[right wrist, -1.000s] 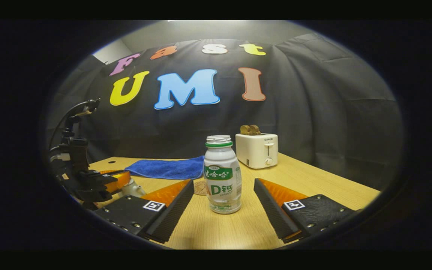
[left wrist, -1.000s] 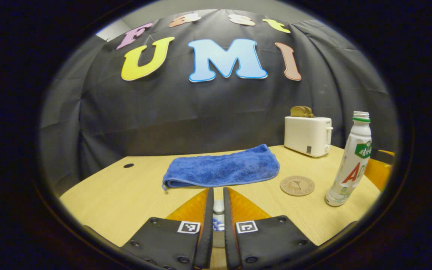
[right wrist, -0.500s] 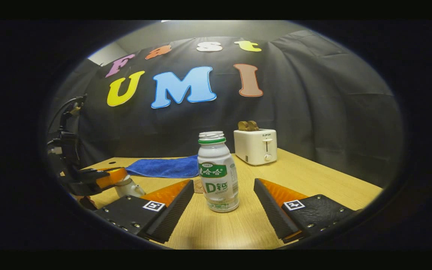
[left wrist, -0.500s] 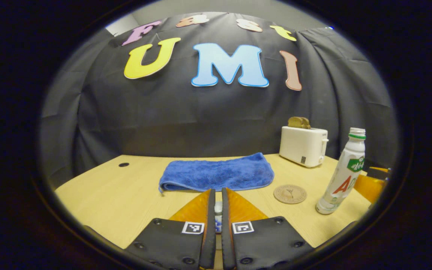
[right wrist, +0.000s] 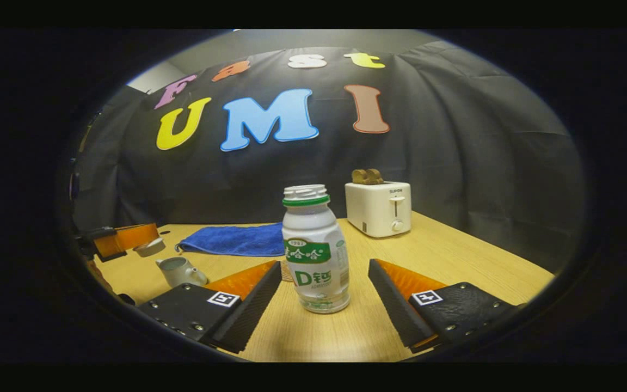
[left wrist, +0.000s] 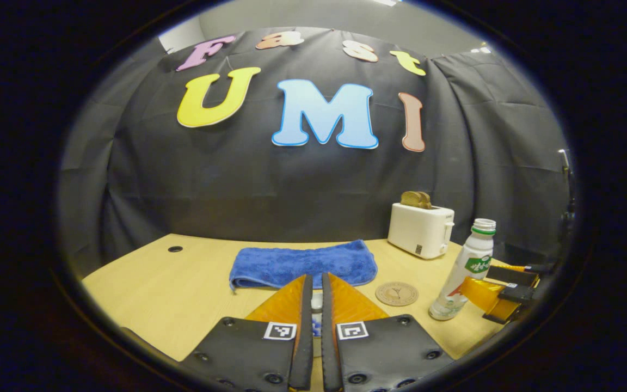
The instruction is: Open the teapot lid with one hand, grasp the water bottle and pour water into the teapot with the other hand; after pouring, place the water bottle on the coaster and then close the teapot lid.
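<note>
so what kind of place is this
Likely a staged test booth, not a real kitchen: a black cloth wall behind a pale wooden table set with a white toaster, a folded blue towel and a small white teapot.

A black cloth wall (left wrist: 313, 179) hangs behind a light wooden table (right wrist: 455, 261) under dim light.

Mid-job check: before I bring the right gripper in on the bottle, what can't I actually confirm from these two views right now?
- Water level in the teapot: right gripper view, too small and side-on.
- The lid in the left gripper: left gripper view, its own fingers hide nearly all of it.
- Coaster: right gripper view, mostly behind the water bottle.
- Bottle contents: opaque body.
</note>
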Demonstrator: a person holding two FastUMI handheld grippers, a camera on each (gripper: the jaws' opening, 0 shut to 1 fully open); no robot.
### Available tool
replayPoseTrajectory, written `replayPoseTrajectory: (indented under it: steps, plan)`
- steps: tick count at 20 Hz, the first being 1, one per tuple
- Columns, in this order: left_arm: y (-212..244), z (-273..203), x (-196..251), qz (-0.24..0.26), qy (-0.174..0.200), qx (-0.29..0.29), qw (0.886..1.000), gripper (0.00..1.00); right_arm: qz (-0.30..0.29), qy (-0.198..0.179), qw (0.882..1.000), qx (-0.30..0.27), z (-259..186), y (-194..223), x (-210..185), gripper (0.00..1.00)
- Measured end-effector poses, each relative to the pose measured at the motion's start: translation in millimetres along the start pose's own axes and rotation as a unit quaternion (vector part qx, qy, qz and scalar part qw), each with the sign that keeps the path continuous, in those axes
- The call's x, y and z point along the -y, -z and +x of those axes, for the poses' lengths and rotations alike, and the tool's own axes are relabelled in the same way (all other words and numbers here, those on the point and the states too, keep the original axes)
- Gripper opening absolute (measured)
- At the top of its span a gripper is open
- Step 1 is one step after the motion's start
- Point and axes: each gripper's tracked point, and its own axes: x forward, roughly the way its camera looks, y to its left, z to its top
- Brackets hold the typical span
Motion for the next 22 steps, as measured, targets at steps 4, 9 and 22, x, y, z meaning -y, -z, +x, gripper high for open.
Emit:
replayPoseTrajectory:
  steps: [4,9,22]
  plan:
    - [-1,-10,-7,-0.018,0.005,-0.002,1.000,0.17,0.005,0.003,1.000,-0.020,17,11,2,0.99]
    - [-2,-24,-32,-0.023,-0.015,-0.003,1.000,0.17,0.023,0.003,0.999,-0.044,35,21,7,0.99]
    - [17,-39,-70,-0.042,-0.042,-0.009,0.998,0.13,-0.022,0.027,0.997,-0.062,44,21,5,0.77]
